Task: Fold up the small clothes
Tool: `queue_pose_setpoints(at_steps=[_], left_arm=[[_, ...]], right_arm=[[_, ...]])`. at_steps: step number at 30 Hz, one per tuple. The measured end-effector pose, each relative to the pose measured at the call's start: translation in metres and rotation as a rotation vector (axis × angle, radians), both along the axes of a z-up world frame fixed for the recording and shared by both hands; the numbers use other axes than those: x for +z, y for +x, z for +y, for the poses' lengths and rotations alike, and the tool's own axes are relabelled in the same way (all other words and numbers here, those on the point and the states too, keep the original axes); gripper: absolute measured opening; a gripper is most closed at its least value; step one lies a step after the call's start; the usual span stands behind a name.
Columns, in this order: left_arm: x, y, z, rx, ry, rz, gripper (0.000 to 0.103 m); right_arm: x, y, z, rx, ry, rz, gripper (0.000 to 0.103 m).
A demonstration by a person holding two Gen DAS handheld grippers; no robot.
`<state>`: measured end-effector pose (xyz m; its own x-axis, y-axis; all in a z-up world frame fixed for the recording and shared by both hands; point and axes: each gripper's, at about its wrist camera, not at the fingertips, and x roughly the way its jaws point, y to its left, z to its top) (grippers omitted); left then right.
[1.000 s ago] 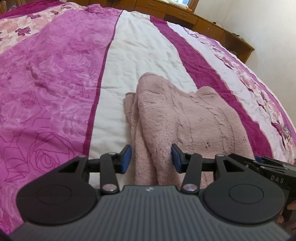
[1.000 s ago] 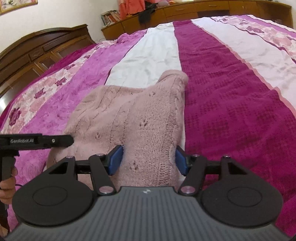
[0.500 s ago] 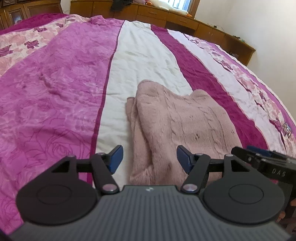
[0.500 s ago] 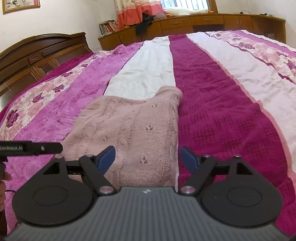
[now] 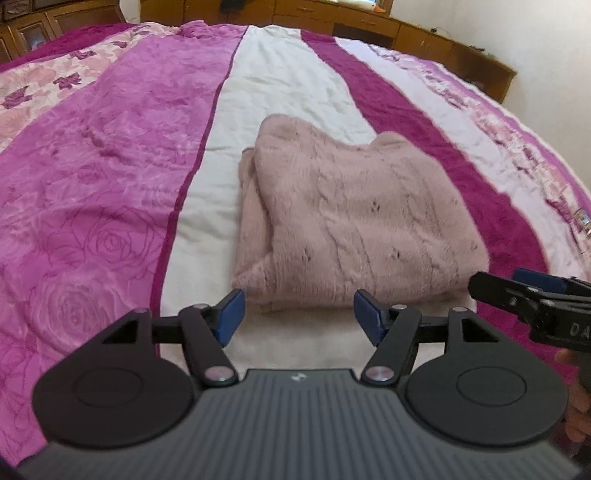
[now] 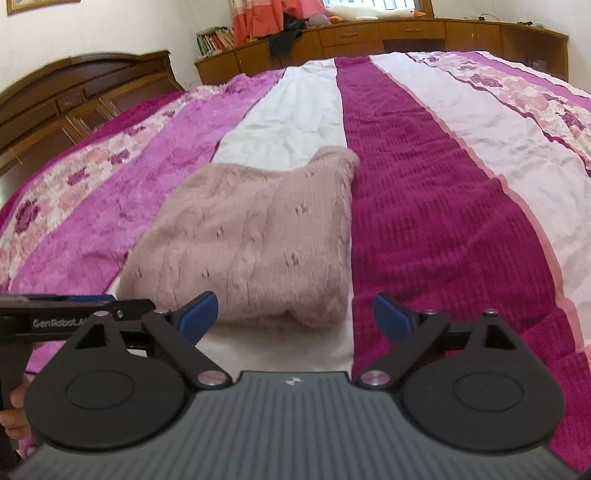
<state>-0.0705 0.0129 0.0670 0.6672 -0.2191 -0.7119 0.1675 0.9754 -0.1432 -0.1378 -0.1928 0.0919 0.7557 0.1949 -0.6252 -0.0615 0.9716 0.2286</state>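
Note:
A folded, dusty-pink knitted sweater (image 5: 351, 221) (image 6: 258, 240) lies flat on the bed, across the white and dark magenta stripes. My left gripper (image 5: 299, 314) is open just short of the sweater's near edge, with nothing between its blue pads. The right gripper (image 6: 295, 314) is also just short of that edge; its jaws are opening wide and hold nothing. Each gripper shows in the other's view: the right gripper (image 5: 535, 291) at the right edge, the left gripper (image 6: 74, 306) at the left edge.
A bedspread (image 5: 110, 166) striped in pink, white and magenta covers the whole bed. A dark wooden headboard (image 6: 74, 96) stands at the left. Low wooden cabinets (image 6: 406, 33) run along the far wall. A person's hand (image 6: 14, 417) grips the left tool's handle.
Both grippers have opened wider and drawn back from the sweater. A second ago their fingers straddled its near edge; now that edge lies ahead of the fingertips.

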Motion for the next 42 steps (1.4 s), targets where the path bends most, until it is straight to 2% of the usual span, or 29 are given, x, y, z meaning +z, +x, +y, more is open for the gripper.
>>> queue_pose_setpoints(at_steps=[6, 12, 25, 42], left_arm=[[-0.014, -0.005, -0.013, 0.007, 0.008, 0.031, 0.067], [-0.027, -0.005, -0.025, 0.022, 0.073, 0.054, 0.067], [-0.032, -0.006, -0.032, 0.049, 0.104, 0.047, 0.067], [-0.033, -0.009, -0.034, 0.048, 0.107, 0.04, 0.067]], right_arm=[[-0.019, -0.004, 0.01, 0.012, -0.045, 0.038, 0.095], [-0.032, -0.005, 0.018, 0.021, -0.076, 0.063, 0.095], [-0.039, 0.003, 0.015, -0.002, -0.048, 0.099, 0.095], [-0.041, 0.002, 0.014, 0.001, -0.046, 0.102, 0.095]])
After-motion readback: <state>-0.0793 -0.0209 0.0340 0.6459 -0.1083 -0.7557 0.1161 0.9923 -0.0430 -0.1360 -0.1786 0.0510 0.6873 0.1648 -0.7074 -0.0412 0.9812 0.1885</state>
